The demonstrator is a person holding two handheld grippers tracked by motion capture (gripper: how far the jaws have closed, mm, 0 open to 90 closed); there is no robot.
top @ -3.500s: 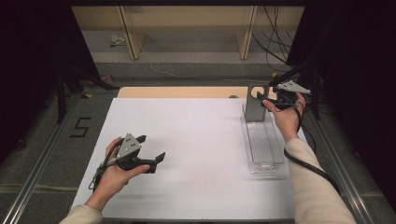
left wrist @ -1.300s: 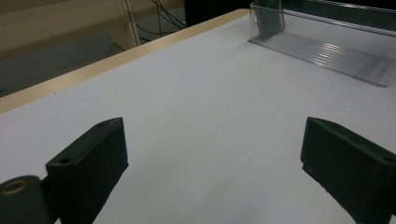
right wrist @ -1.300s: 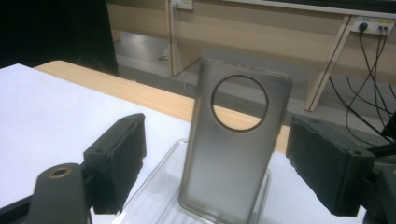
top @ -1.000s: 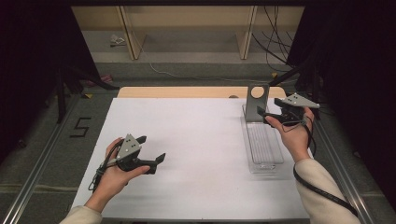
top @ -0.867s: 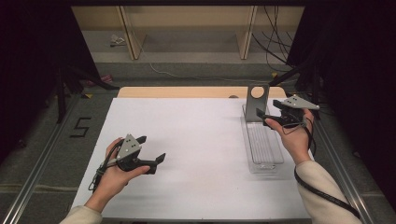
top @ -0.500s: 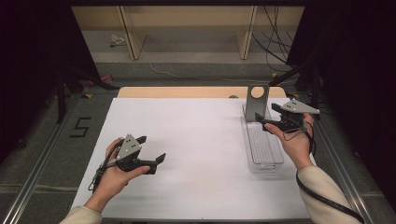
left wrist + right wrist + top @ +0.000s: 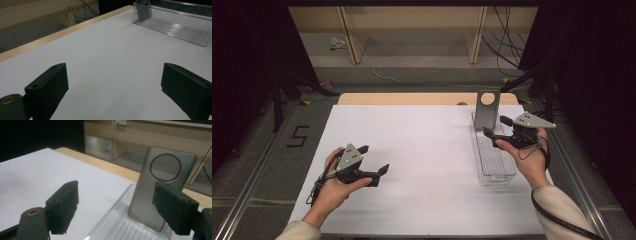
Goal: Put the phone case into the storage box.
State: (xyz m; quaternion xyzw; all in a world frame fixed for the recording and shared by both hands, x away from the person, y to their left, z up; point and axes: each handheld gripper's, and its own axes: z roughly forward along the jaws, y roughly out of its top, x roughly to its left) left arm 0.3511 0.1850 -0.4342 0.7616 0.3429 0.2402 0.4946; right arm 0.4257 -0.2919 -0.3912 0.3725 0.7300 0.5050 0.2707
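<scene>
The left claw [image 7: 373, 159] is wide open and holds nothing, low over the white surface [image 7: 422, 150]. Far to its right, the right claw [image 7: 495, 127] is also wide open, above the clear tray [image 7: 494, 162]. Just ahead of it the grey phone case [image 7: 161, 185] stands upright in the tray.

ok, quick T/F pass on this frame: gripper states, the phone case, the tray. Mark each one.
1. The left gripper is open, holding nothing. True.
2. The right gripper is shut on the phone case. False: its fingers are apart, short of the case.
3. The phone case stands upright at the clear tray's far end. True.
4. The tray sits on the table's left half. False: it is on the right.
</scene>
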